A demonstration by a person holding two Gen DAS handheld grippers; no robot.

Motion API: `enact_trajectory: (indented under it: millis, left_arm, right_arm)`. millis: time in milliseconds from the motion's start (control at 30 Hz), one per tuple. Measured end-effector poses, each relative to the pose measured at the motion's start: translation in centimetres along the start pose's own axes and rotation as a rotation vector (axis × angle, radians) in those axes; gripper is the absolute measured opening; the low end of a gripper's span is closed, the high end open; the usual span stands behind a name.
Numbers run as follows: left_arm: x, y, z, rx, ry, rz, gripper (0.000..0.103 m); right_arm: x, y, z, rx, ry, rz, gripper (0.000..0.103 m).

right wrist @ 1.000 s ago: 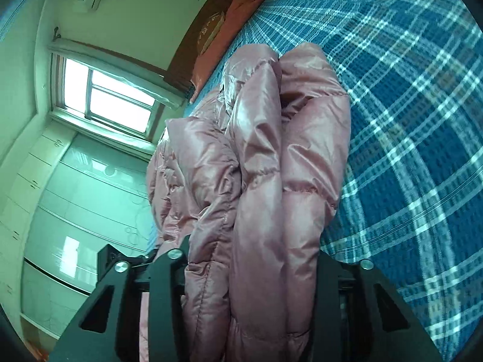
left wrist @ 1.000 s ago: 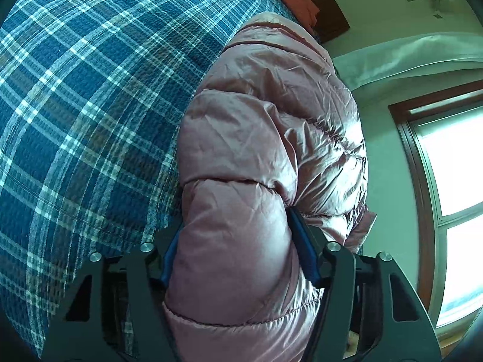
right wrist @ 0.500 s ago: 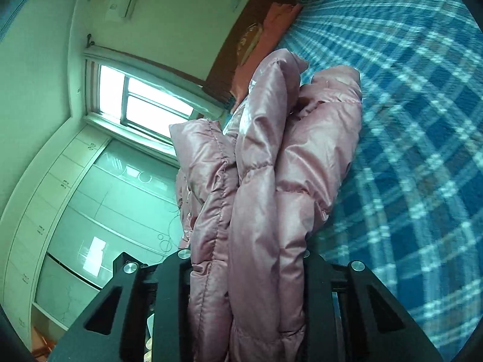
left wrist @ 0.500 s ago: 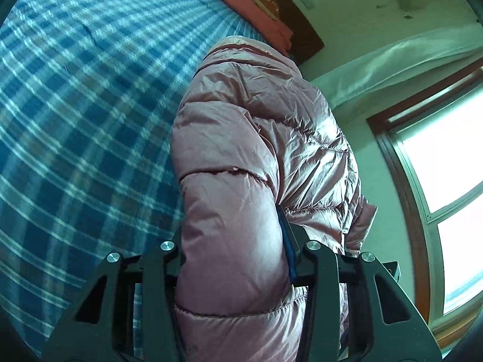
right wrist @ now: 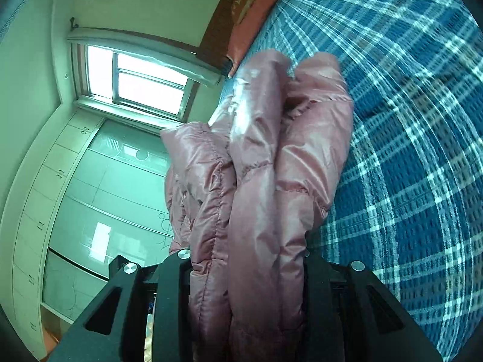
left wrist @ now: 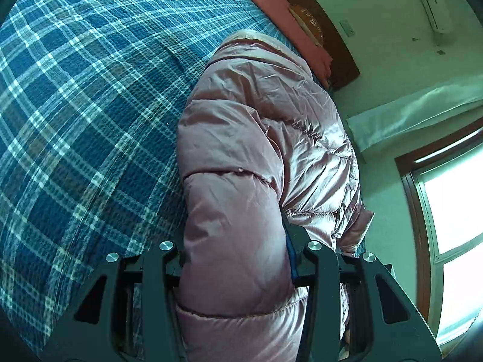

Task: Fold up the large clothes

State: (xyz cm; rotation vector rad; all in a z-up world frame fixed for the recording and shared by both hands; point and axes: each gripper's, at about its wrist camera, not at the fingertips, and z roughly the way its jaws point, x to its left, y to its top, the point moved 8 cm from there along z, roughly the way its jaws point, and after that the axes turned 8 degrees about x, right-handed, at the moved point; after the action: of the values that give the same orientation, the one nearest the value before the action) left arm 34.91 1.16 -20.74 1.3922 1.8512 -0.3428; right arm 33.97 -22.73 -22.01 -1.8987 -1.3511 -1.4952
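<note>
Bright daylight from blown-out window (right wrist: 135, 84), greenish cast, fisheye-warped dark corners, slight blur.

Blue plaid bedspread (left wrist: 90, 114), window (right wrist: 135, 81)

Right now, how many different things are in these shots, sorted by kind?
Pink puffer jacket: 1
Blue plaid bedcover: 1
Orange-pink pillow: 1
Window: 1
Wardrobe: 1
Grippers, both clamped on the jacket: 2, left gripper, right gripper
Total: 7
</note>
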Motion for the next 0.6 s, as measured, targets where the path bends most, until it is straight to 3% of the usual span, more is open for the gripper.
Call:
enact_trajectory:
  millis: [133,200,267,367,500,567,600]
  left_arm:
    - [0.2,0.4,-0.2,0.027,-0.025,-0.026,0.053]
    - [0.3,0.9,-0.8,0.042,-0.057,-0.065,0.063]
    - [0.5,1.8,-2.0,0.021,-0.088,-0.083,0.071]
    - [0.3,3.1,-2.4,-0.012,-0.055,-0.065,0.075]
    - [0.6,4.8,-0.8,0.019,-0.035,-0.071,0.074]
    - [0.7,5.3,0.1,0.029,0.000,-0.059,0.067]
    - [0.6,5.3,0.5,0.030,0.021,-0.052,0.064]
  right_arm:
    - [0.3,0.0,-0.5,0.024,-0.092,-0.012,0.045]
    - [0.7,0.2,-1.6,0.029,-0.147,-0.039,0.060]
    - [1.2,0.9,-2.6,0.008,-0.172,-0.064,0.065]
    - [1.4,2.6,-3.1,-0.017,-0.173,-0.038,0.067]
    - [0.3,4.6,-2.9,-0.047,-0.152,0.005,0.067]
    - [-0.2,4.9,-2.4,-0.042,-0.126,0.038,0.067]
    - [-0.8,5.1,-2.2,-0.043,-0.128,0.060,0.059]
